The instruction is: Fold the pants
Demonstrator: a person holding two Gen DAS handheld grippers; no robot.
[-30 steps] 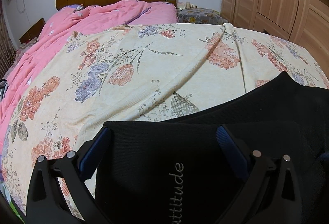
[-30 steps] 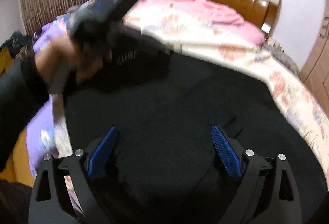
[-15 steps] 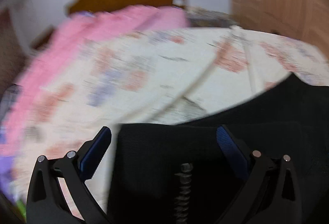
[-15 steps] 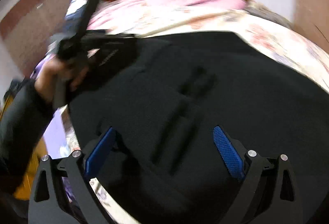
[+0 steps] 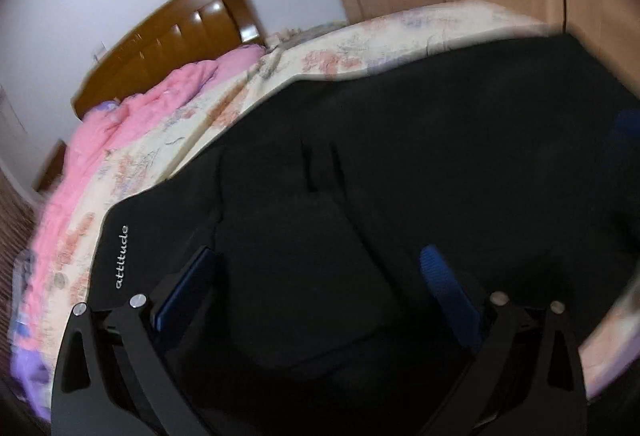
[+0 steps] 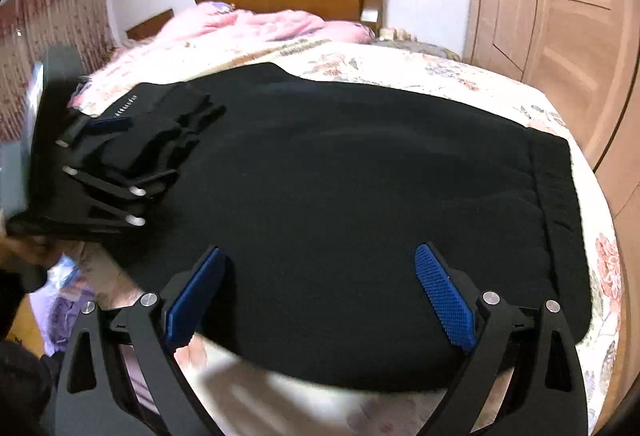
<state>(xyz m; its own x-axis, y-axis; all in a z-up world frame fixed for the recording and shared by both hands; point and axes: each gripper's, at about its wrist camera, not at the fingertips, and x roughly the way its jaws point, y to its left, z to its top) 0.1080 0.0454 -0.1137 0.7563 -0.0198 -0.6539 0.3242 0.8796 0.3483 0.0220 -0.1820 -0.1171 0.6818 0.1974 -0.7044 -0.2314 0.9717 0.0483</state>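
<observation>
Your left gripper [image 6: 132, 156], mid-left of frame, jaws apart over black knit pants [image 6: 360, 176] w/ white lettering; right gripper [image 6: 316, 296] apart at pants' near edge.

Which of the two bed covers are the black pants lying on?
The cream floral bedspread, not the plain pink quilt bunched nearer the headboard; the pants lie on the flowered one.

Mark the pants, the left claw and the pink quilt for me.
pants [image 6: 360, 176]: right wrist view, middle of the black fabric.
left claw [image 6: 132, 152]: right wrist view, between its fingertips.
pink quilt [image 6: 256, 24]: right wrist view, its bunched top.
</observation>
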